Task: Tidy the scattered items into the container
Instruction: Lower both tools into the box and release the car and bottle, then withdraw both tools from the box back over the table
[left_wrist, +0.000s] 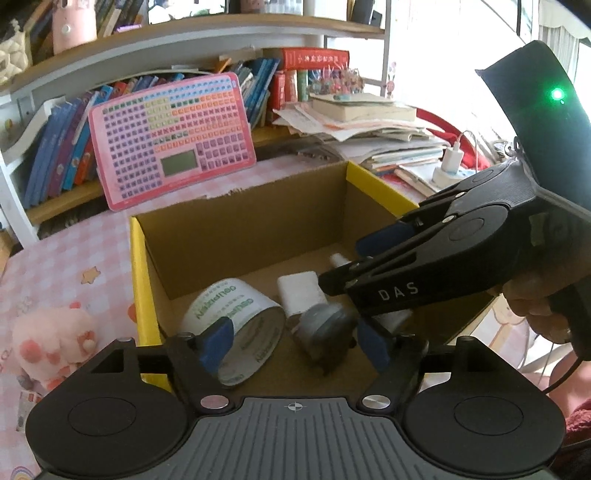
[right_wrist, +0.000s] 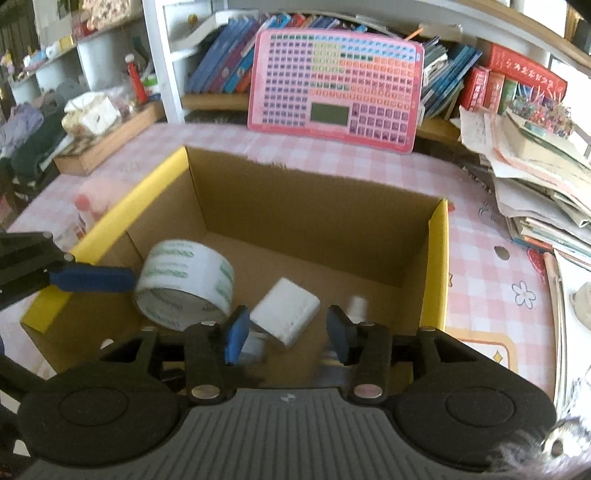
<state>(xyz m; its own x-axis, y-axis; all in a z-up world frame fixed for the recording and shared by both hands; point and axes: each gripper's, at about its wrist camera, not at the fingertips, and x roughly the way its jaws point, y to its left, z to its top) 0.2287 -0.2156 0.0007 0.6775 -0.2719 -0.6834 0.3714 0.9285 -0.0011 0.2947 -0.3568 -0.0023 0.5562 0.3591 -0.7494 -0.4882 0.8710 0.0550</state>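
An open cardboard box with yellow edges (left_wrist: 142, 280) (right_wrist: 437, 266) stands on the pink checked table. Inside lie a white tape roll (left_wrist: 236, 314) (right_wrist: 184, 284), a white block (left_wrist: 301, 291) (right_wrist: 286, 314), a grey round object (left_wrist: 327, 332) and a small white bottle (right_wrist: 357, 308). My left gripper (left_wrist: 295, 343) is open over the box's near edge, empty, with the tape roll by its left finger. My right gripper (right_wrist: 288, 330) is open and empty above the box floor; it also shows in the left wrist view (left_wrist: 369, 266), reaching in from the right.
A pink plush toy (left_wrist: 55, 343) lies on the table left of the box. A pink keyboard toy (left_wrist: 173, 136) (right_wrist: 336, 88) leans on the bookshelf behind. A pile of books and papers (right_wrist: 535, 177) sits at the right. A red-capped bottle (right_wrist: 86, 214) stands left of the box.
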